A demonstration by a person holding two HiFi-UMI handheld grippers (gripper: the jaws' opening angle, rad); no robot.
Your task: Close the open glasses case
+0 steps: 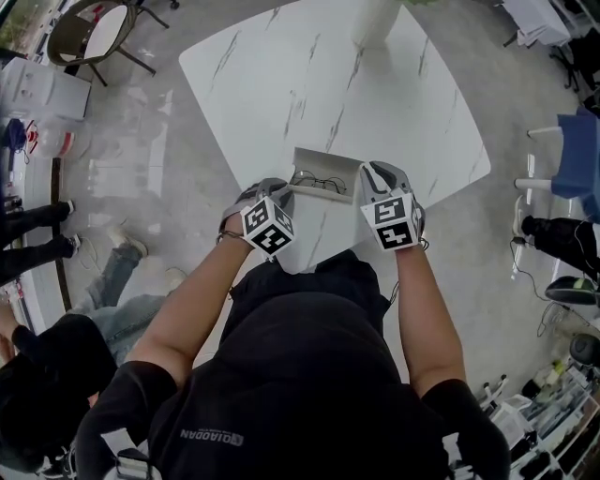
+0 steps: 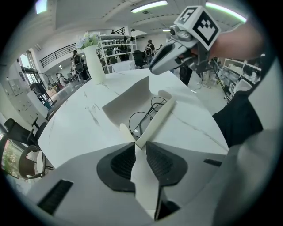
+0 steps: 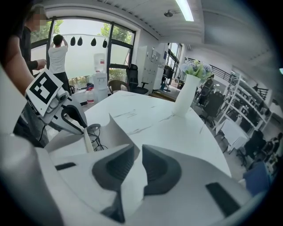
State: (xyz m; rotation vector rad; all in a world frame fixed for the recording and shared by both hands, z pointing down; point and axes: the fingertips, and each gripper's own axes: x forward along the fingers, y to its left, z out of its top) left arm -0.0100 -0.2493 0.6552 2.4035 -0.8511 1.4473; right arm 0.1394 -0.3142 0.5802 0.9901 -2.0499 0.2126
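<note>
Jaws of the left gripper and right gripper are clamping opposite ends of the white folding glasses case at the near edge of the marble counter, seemingly to fold it shut.

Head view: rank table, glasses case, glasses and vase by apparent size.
1. table, by far the largest.
2. glasses case and vase: they look about alike. The frame's top edge cuts the vase off, so these two are not ranked.
3. glasses, lying inside the case.
</note>
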